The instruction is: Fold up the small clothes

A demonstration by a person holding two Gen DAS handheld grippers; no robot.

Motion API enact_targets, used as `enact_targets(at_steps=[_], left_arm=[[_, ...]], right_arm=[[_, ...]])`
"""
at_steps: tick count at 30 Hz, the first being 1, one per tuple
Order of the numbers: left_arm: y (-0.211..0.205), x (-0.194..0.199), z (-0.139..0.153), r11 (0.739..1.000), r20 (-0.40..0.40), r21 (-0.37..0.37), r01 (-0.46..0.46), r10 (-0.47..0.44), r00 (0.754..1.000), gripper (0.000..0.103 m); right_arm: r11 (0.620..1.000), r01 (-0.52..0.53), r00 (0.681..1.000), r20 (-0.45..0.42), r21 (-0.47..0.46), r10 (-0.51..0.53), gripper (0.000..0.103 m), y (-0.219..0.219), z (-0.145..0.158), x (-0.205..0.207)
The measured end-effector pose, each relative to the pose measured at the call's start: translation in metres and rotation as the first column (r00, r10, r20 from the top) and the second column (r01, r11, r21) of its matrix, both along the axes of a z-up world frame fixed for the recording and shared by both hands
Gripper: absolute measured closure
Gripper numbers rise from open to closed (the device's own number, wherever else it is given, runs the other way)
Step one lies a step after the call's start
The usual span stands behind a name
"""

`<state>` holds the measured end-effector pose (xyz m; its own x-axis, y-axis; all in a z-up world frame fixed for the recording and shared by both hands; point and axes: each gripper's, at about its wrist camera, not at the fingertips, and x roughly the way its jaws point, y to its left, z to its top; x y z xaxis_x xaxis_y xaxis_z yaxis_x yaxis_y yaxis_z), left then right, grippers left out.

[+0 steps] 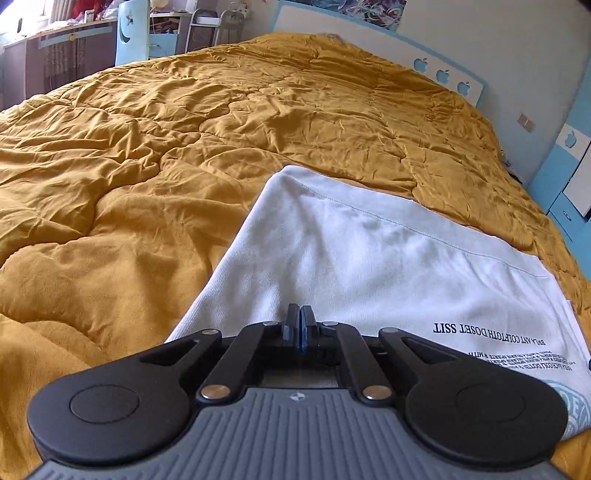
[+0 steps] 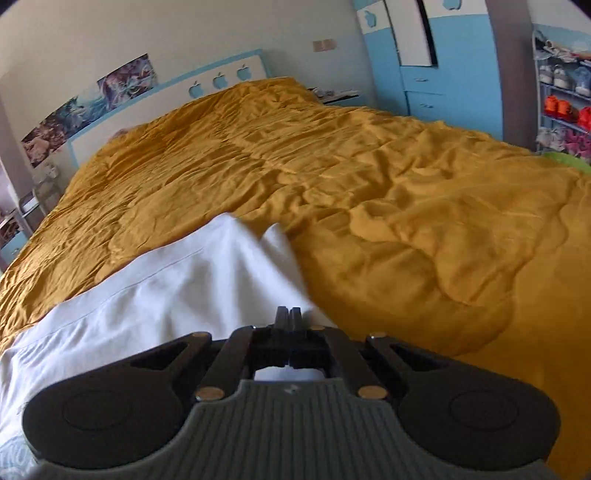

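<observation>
A white T-shirt [image 1: 369, 258] with dark printed text lies on the mustard-yellow quilt [image 1: 147, 147]. My left gripper [image 1: 300, 314] is shut, with its tips over the shirt's near left part; the cloth rises in folds toward the tips, so it seems pinched. In the right wrist view the same white shirt [image 2: 166, 288] lies to the left on the quilt [image 2: 406, 221]. My right gripper [image 2: 289, 315] is shut over the shirt's right edge, and the cloth looks pulled up to its tips.
A white and blue headboard [image 1: 443, 70] stands behind the bed. A blue wardrobe [image 2: 443, 66] and a shoe rack [image 2: 561, 92] stand at the right. Desks and a blue chair [image 1: 131, 33] are at the far left.
</observation>
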<state>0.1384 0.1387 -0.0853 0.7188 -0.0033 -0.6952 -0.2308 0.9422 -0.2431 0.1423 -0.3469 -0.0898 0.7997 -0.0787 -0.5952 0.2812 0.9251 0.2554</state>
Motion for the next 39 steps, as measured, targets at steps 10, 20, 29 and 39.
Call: enact_targets(at_steps=[10,20,29,39], left_arm=[[-0.016,-0.015,0.030,1.000,-0.025,0.010,0.000,0.000,1.000,0.076],[-0.041,-0.031,0.059,0.999,0.016,-0.007,0.050,-0.050,0.999,0.064],[-0.060,-0.037,0.064,0.996,0.030,-0.010,0.088,-0.088,0.996,0.064],[-0.081,-0.036,0.054,0.991,0.006,0.000,0.134,-0.134,0.991,0.064]], right_arm=[[0.978,0.075,0.995,0.049,0.194,-0.087,0.058,-0.059,0.022,-0.063],[0.742,0.018,0.997,0.042,0.670,-0.062,0.044,-0.086,0.005,-0.110],[0.622,-0.004,1.000,0.011,0.783,-0.007,0.038,-0.063,-0.022,-0.097],[0.491,0.117,0.992,-0.076,0.863,-0.104,0.059,-0.040,-0.043,-0.051]])
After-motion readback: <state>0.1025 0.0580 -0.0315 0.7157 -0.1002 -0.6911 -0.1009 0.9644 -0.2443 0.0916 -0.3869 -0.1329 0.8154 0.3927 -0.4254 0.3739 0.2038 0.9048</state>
